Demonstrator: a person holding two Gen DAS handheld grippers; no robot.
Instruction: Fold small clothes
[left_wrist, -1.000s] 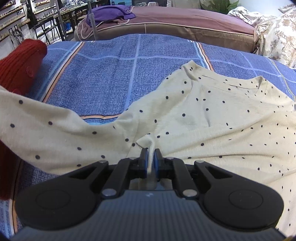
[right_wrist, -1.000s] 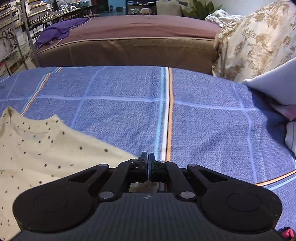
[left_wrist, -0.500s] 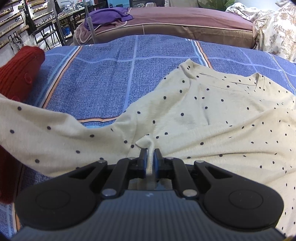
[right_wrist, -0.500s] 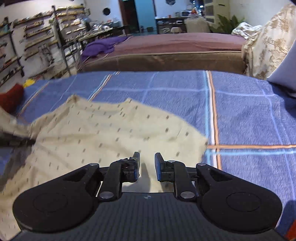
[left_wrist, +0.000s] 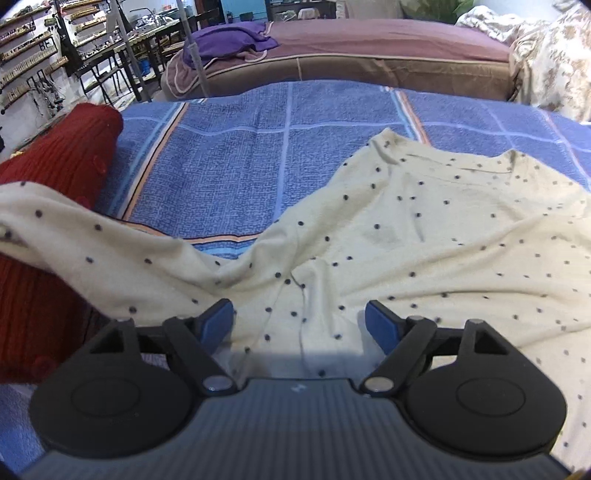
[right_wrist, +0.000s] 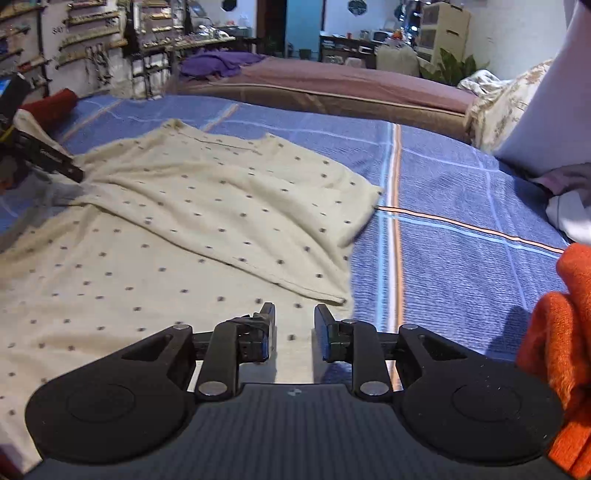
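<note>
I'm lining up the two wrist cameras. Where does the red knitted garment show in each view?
Left wrist: red knitted garment fills the left edge, partly under the cream dotted shirt.
Right wrist: small, far upper left, beyond the shirt.
Shared landmark: purple cloth on the brown bed behind.

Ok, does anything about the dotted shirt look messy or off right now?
Yes. The cream dotted shirt isn't flat: its left sleeve is draped over the red knit garment, and fabric bunches in wrinkles ahead of the left gripper.
</note>
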